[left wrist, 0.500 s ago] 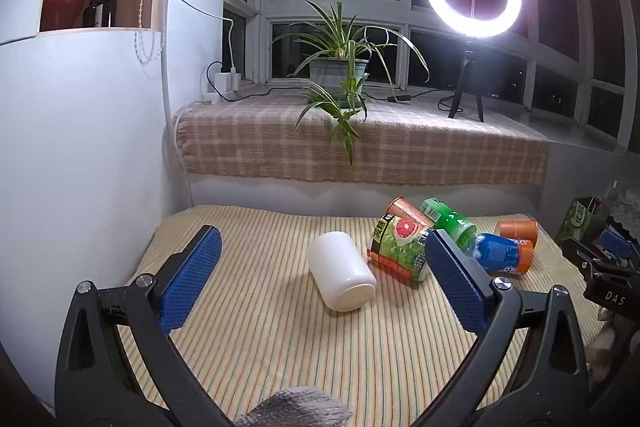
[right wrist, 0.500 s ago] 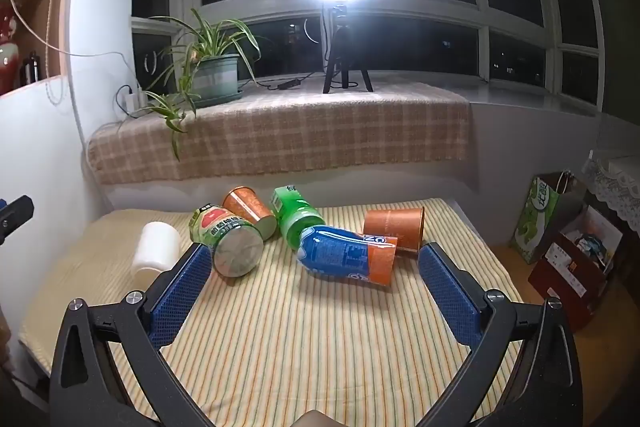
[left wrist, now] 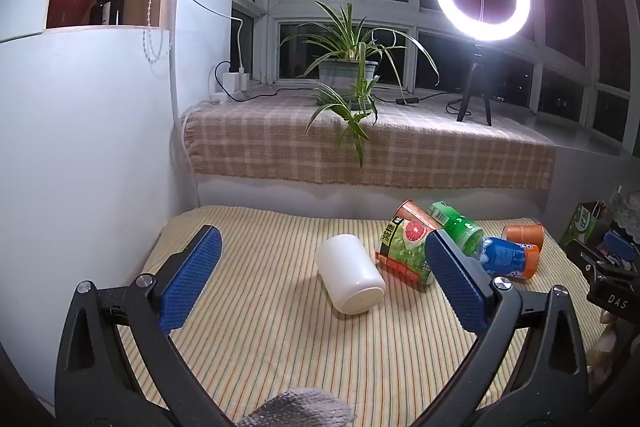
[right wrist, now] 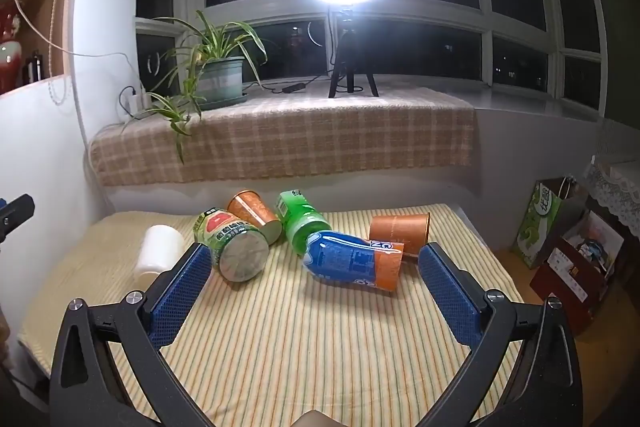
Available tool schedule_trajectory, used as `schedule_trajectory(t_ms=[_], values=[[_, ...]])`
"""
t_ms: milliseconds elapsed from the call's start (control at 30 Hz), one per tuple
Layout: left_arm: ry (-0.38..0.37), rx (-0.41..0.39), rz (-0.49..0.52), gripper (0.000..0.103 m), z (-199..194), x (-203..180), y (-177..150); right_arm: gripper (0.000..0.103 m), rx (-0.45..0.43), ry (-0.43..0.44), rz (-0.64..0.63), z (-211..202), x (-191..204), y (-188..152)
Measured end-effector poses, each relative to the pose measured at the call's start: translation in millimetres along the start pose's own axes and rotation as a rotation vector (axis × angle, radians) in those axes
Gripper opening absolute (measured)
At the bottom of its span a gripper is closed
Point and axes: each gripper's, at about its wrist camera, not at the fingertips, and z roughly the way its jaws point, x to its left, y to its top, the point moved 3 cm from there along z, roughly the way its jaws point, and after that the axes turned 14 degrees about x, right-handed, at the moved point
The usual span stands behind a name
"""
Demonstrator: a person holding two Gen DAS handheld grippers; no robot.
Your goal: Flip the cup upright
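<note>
1. Fingers of the left gripper (left wrist: 322,281) stand wide apart and hold nothing; the right gripper (right wrist: 314,289) is spread just as wide and is also empty

2. Between the left fingers, a little ahead of their tips, a plain white plastic cup (left wrist: 350,273) lies on its side on the striped yellow cloth of the worktop (left wrist: 280,347)

3. Its long axis runs from the far left toward the near right, with the flat closed end facing the left camera; the mouth appears to point away, though it is hidden

4. From the right wrist view the cup (right wrist: 158,253) sits off to the left, outside the left-hand finger, so the left gripper is judged the nearer one and the better lined up

5. On the cup's right, close by, a green printed can with a grapefruit picture (left wrist: 404,247) lies tipped; whether they touch I cannot tell. Beyond it lie a green bottle (left wrist: 456,227), a blue and orange bottle (left wrist: 508,259) and two orange paper cups (left wrist: 524,233)

6. Open cloth spreads to the cup's left and toward the near edge, so standing it up there looks safest; the right finger risks nudging the can
</note>
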Motion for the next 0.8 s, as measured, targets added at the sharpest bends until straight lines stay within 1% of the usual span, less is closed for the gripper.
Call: schedule_trajectory(t_ms=[800], values=[[-0.003,-0.003,-0.009,0.103,-0.6,0.5,0.3,0.103,0.006,0.005,0.010,1.3,1.7,-1.4]])
